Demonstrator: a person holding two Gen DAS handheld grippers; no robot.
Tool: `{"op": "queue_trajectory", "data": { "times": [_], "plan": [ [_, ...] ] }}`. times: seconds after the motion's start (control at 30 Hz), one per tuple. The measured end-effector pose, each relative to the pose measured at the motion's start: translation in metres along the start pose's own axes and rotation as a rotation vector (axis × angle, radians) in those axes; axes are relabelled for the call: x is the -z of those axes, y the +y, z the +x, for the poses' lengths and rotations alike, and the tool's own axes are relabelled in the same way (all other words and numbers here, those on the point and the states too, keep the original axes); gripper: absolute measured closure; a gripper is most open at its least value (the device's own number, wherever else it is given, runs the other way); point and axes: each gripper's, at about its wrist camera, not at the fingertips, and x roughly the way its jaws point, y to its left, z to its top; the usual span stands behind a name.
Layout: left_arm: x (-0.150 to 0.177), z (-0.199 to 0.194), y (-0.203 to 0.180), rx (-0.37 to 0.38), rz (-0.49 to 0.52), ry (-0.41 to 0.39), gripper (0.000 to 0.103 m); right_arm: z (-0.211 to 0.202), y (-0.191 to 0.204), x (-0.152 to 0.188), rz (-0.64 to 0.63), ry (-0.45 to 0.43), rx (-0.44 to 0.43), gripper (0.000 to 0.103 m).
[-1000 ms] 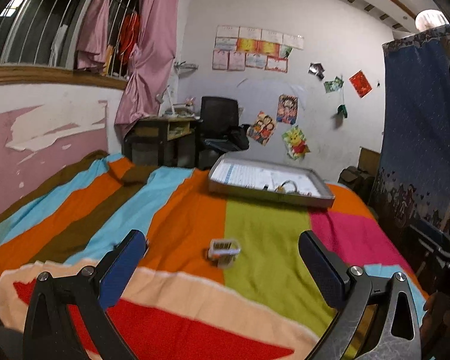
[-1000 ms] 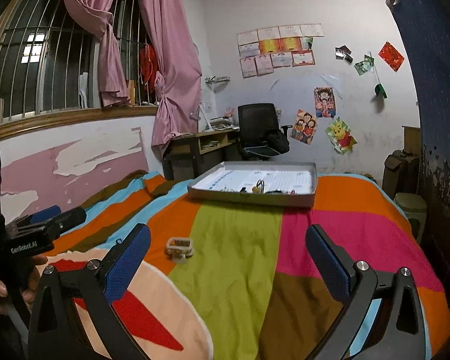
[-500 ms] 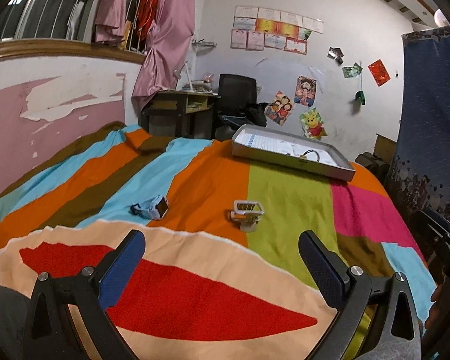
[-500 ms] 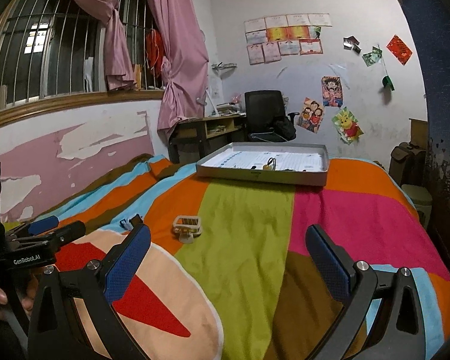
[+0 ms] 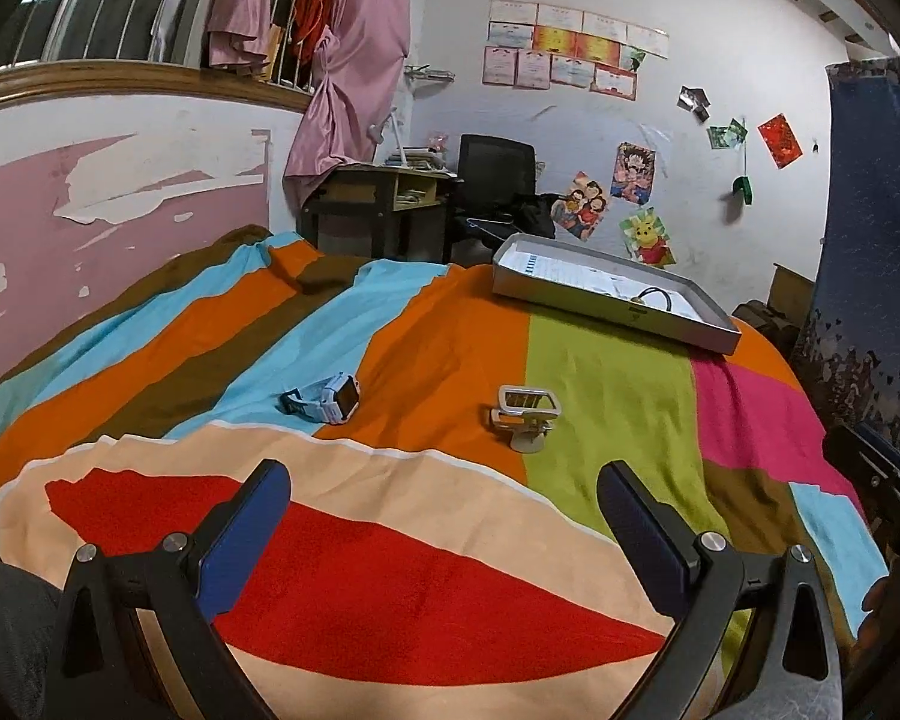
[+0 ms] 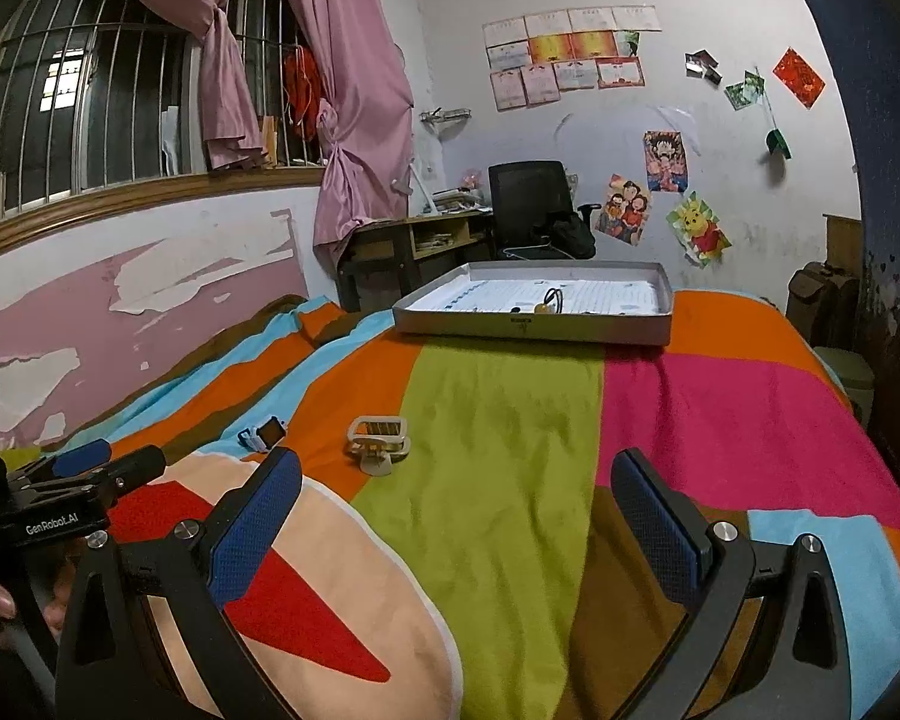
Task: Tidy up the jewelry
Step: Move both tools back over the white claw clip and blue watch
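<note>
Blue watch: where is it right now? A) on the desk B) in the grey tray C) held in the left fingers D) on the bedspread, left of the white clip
D: the blue watch lies on the striped bedspread, left of the white clip, apart from it; the tray sits farther back.

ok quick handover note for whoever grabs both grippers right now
Left gripper: open, empty, above the striped blanket.
Right gripper: open, empty.
Light blue smartwatch and white rectangular hair clip lie loose on the blanket, apart from each other.
Shallow grey cardboard tray sits at the far end, with a dark cord loop with a small yellow piece inside.
Left: move watch and clip into the tray.
</note>
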Motion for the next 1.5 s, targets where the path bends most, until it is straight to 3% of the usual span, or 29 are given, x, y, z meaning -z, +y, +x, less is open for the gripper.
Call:
{"op": "queue_trajectory", "data": {
  "times": [0.37, 1.0, 1.27, 1.5],
  "plan": [
    [-0.013, 0.017, 0.013, -0.066, -0.026, 0.014, 0.0, 0.022, 0.005, -0.005, -0.01, 0.003, -0.026, 0.001],
    [-0.073, 0.073, 0.055, -0.148, -0.049, 0.001, 0.0, 0.099, 0.034, -0.058, -0.02, -0.061, -0.081, 0.001],
    [-0.088, 0.123, 0.081, -0.156, 0.034, 0.062, 0.0, 0.15, 0.05, -0.054, -0.002, -0.032, -0.099, 0.001],
    [-0.072, 0.162, 0.09, -0.103, 0.115, 0.138, 0.0, 0.195, 0.061, -0.029, 0.011, 0.056, -0.107, 0.001]
  ]
}}
